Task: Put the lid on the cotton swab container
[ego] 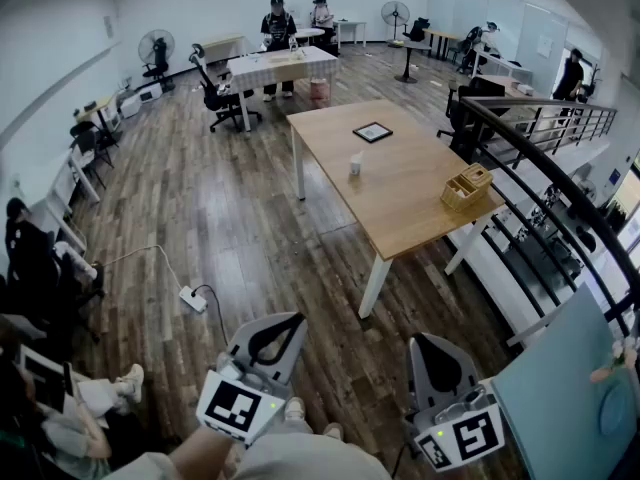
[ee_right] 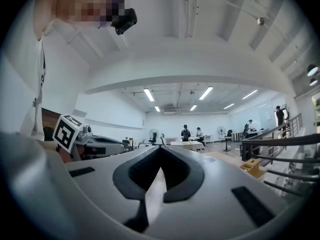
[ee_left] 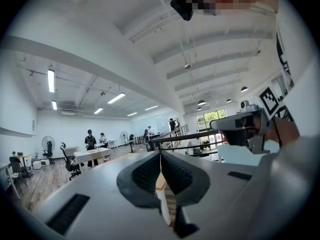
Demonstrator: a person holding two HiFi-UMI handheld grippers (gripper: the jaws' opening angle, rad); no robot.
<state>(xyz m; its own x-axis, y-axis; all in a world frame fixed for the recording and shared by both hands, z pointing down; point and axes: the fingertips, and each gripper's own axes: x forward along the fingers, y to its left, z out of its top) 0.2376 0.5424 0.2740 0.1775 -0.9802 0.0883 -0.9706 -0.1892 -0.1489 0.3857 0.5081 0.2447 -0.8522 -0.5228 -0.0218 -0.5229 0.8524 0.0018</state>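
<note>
Approach is coming first: I am holding the left gripper point(ego: 278, 330) and the right gripper point(ego: 430, 353) closed and empty, well apart from the bench point(ego: 400, 200) where the small white swab container point(ego: 356, 164) is standing, so I am planning to open them only there.

Readable text: none is picked up in any view right now.
Left gripper point(ego: 288, 326): a black-and-white square marker is shown on its cube, lower left of the head view; it is a pattern only, with no letters or digits.
Right gripper point(ego: 425, 348): the same kind of square marker is seen on its cube, lower right; nothing can be read.
Dark framed panel point(ego: 372, 132): it lies on the wooden table point(ego: 420, 183), upper centre, and is too small to read.
Print on white garment point(ee_left: 281, 54): dark marks are caught at the right edge of the left gripper view, cut off and illegible.
</note>
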